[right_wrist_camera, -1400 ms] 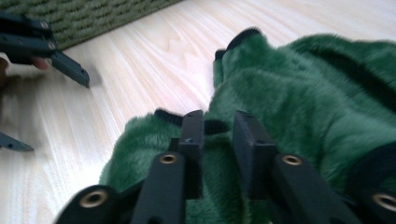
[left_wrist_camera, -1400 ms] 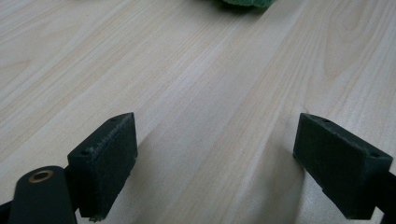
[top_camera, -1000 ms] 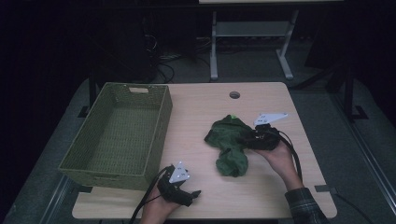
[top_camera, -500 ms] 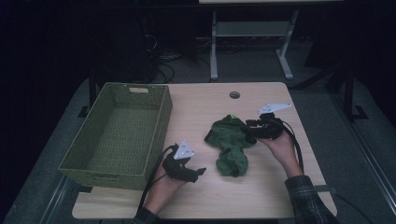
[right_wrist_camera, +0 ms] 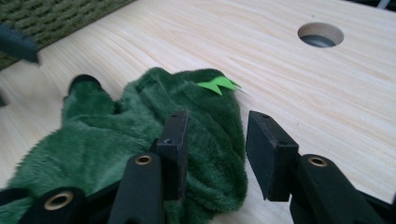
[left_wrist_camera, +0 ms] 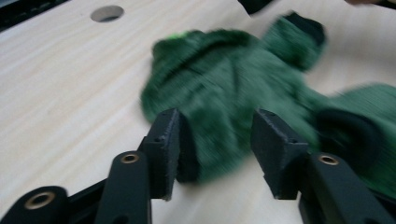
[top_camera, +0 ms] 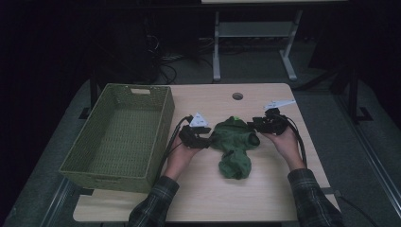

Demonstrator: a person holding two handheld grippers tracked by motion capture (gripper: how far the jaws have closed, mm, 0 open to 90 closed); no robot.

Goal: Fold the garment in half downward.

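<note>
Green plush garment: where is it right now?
High view: the green plush garment lies on the table right of the woven basket, between the left tongs and right tongs, below the cable hole.

Seemingly plaid sleeves (top_camera: 156, 203), black tools (top_camera: 197, 136)

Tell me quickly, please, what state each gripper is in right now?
Left gripper: open, jaws astride the edge of the green plush garment.
Right gripper: open, jaws at the garment's other edge, nothing held.
</note>
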